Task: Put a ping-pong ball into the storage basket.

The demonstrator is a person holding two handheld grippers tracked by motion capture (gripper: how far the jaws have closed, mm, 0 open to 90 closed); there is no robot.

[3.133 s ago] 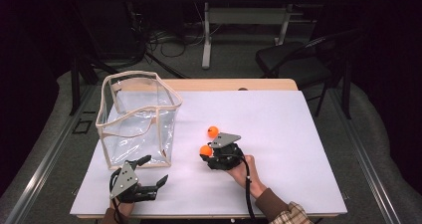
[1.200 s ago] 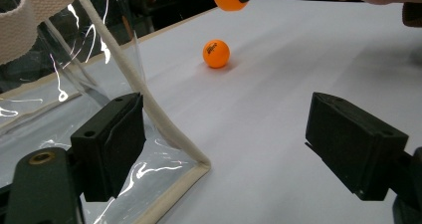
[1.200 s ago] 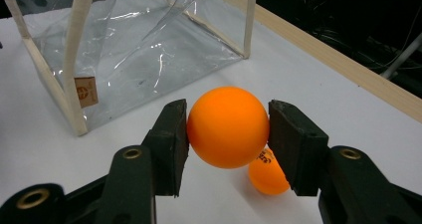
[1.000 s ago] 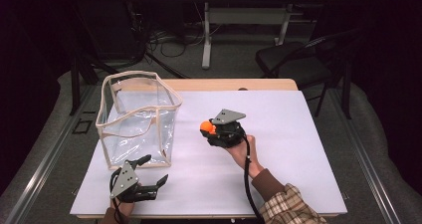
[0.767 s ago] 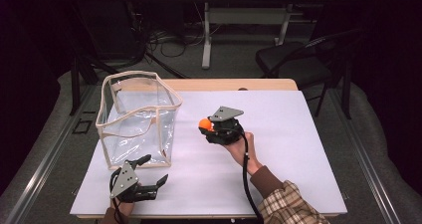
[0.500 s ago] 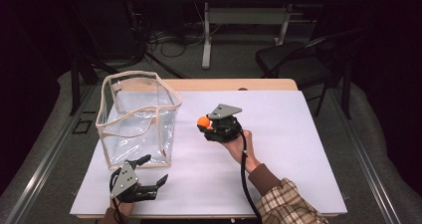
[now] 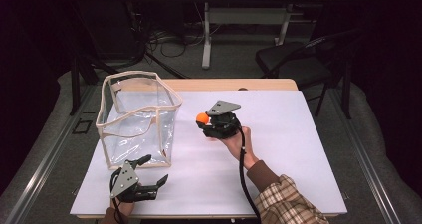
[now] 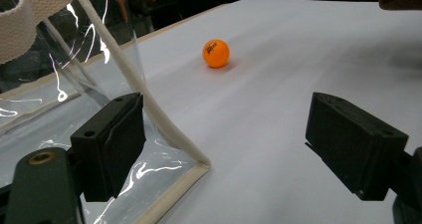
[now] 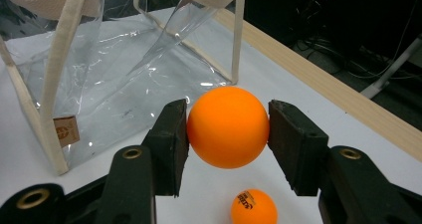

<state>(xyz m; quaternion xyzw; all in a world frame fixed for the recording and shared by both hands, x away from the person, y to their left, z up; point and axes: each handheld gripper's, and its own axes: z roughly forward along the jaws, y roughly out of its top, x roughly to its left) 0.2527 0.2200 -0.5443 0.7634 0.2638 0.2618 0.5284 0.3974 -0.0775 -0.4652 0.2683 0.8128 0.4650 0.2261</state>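
Note:
My right gripper (image 7: 203,120) hovers over the middle of the white table (image 7: 298,149), shut on a plain orange ball (image 9: 228,127) that shows as an orange dot (image 7: 201,117) in the high view. A second, printed orange ball (image 9: 254,208) lies on the table just below it, in the left gripper view (image 8: 215,53) too. A clear bag with cream trim (image 7: 137,117) stands upright and open-topped at the left, a short way from the held ball. My left gripper (image 7: 155,169) rests open at the bag's near right corner (image 8: 199,167), nothing between its pads.
A wooden table edge (image 7: 234,84) runs along the far side. Beyond it are a black chair (image 7: 293,59), desk legs and floor cables. Bare white tabletop stretches right of the right hand (image 7: 234,142).
Since three seconds ago the right gripper has lifted one ball off the table; over the last second it edged slightly left toward the bag. The left gripper has stayed put.

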